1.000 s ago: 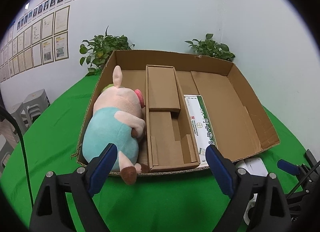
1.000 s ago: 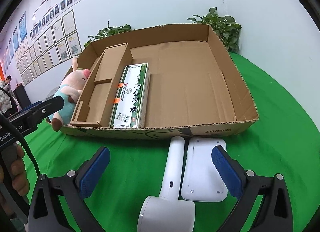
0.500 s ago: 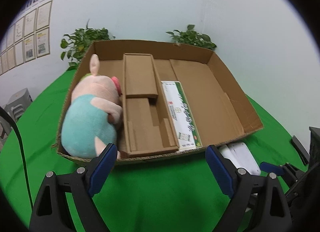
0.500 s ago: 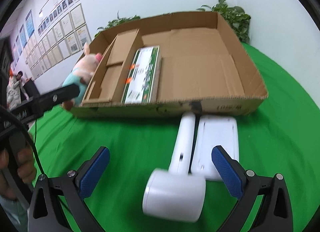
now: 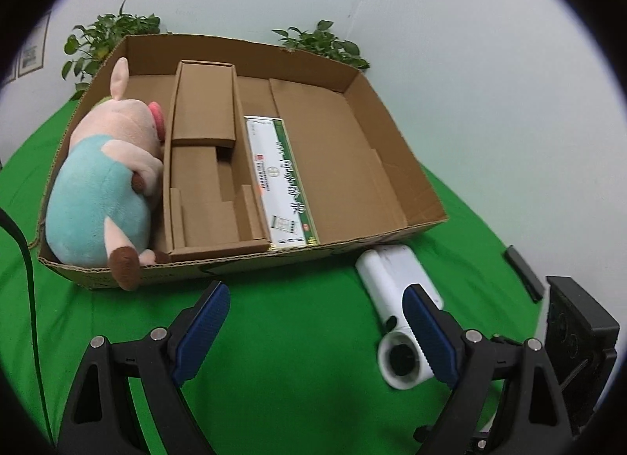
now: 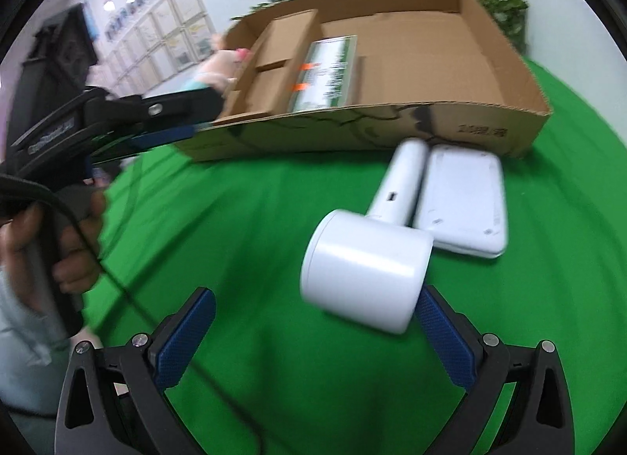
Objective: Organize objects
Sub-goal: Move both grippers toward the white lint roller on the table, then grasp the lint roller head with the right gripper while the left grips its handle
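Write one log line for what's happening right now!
step: reaching | right hand-held gripper: open, near white dryer | left hand-held gripper: open | box: holds pig toy

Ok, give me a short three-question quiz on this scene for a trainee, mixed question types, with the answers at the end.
1. True or false: the plush pig lies outside the cardboard box.
2. Which thing is nearest the right claw?
A. green-and-white carton
B. white handheld device
C. plush pig
3. Fill in: the flat white case lies on the green cloth, right ___ the device's handle.

Key: 1 false, it lies at the box's left end. 2 B, its round head is just ahead of the open claw. 3 beside.
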A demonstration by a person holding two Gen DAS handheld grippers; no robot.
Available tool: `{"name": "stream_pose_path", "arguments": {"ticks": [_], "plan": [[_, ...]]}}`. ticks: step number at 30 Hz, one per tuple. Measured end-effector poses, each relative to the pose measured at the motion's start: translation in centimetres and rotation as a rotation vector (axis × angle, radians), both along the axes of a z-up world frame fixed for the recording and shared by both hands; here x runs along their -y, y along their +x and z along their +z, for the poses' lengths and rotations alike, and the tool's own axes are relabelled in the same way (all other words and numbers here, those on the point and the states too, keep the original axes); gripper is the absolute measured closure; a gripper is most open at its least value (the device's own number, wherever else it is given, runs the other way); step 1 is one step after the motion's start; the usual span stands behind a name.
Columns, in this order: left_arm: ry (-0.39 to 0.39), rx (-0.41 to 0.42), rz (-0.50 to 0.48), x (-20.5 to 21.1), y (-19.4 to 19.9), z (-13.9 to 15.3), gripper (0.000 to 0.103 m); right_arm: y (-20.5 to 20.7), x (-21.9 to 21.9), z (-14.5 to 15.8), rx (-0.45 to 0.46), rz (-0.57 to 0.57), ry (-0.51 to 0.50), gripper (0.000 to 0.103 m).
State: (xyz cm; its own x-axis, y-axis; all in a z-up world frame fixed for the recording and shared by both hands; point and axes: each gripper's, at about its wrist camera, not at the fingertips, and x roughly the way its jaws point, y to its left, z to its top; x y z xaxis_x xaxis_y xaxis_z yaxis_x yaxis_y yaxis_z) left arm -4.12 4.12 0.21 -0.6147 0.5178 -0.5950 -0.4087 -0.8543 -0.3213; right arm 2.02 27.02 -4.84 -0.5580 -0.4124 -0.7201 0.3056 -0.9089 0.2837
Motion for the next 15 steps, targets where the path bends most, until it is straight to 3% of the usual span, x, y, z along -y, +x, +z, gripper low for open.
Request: {"name": "stream_pose_path", "arguments": {"ticks": [4,11,15], "plan": [[0.036,0.031,-0.028,0.1,-0.7,0.1,0.013,-0.3,-0.5,0.3,-0.036,-0.022,0.039,0.001],[0.095,0.182,-0.151,-2.8,-3.2,-2.8,0.014,-2.6,0.1,-1.4,0.018,-0.102,0.127,0.003],[0.148,0.248,-0.202,-3.6,-4.5,-4.0,0.015,-3.9,-0.7,-1.7,0.039,-0.174,0.153,0.011]]}}
